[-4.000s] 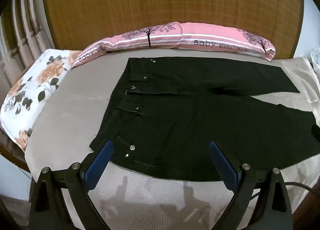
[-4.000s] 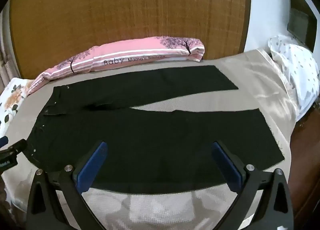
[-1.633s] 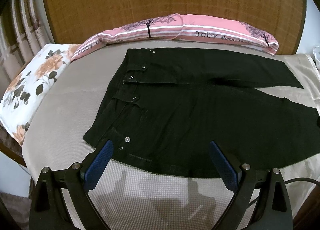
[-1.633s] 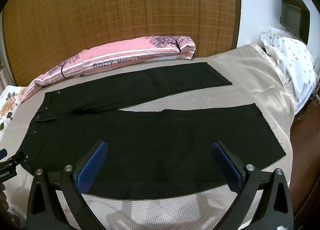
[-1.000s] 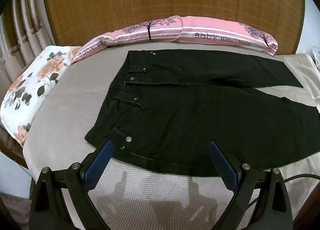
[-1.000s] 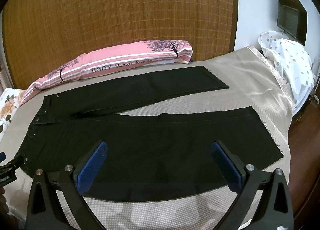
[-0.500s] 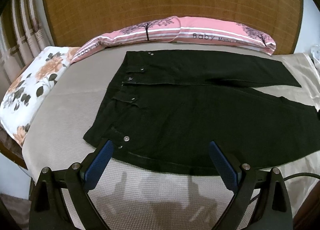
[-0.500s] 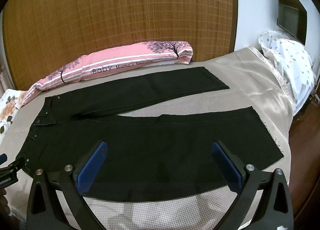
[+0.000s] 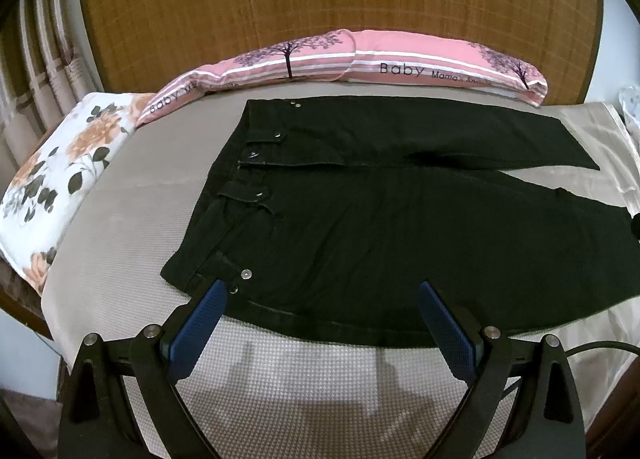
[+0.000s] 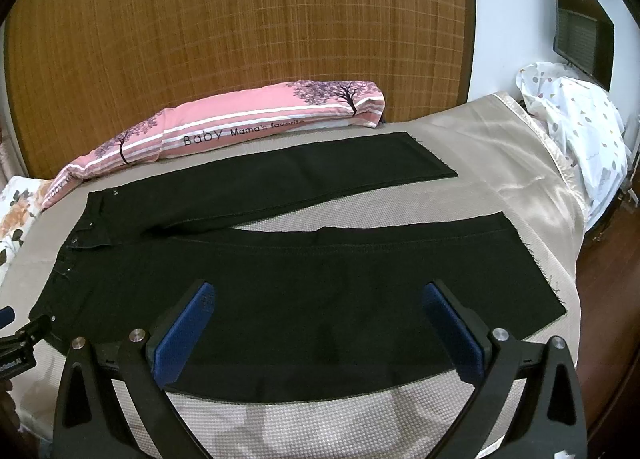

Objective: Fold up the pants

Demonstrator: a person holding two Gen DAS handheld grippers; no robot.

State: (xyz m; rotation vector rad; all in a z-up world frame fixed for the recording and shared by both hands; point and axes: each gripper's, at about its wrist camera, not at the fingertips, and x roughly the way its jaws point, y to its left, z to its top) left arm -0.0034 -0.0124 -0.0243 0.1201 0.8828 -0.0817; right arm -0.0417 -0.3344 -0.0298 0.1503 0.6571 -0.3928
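The black pants [image 9: 400, 227] are spread flat on the bed [image 9: 120, 219], soft and limp. Both the left gripper [image 9: 320, 311] and right gripper [image 10: 316, 319] are held wide apart, empty. The near waist corner and near hem are judged the best holds.

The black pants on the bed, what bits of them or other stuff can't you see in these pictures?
- Pants: the near leg's hem is cut off by the right edge of the left wrist view.
- Near waist corner: the left gripper finger covers it there.
- Pink pillow: the small print after "Baby" is too small to read fully.
- Left gripper in the right wrist view: only a tip shows at the left edge.
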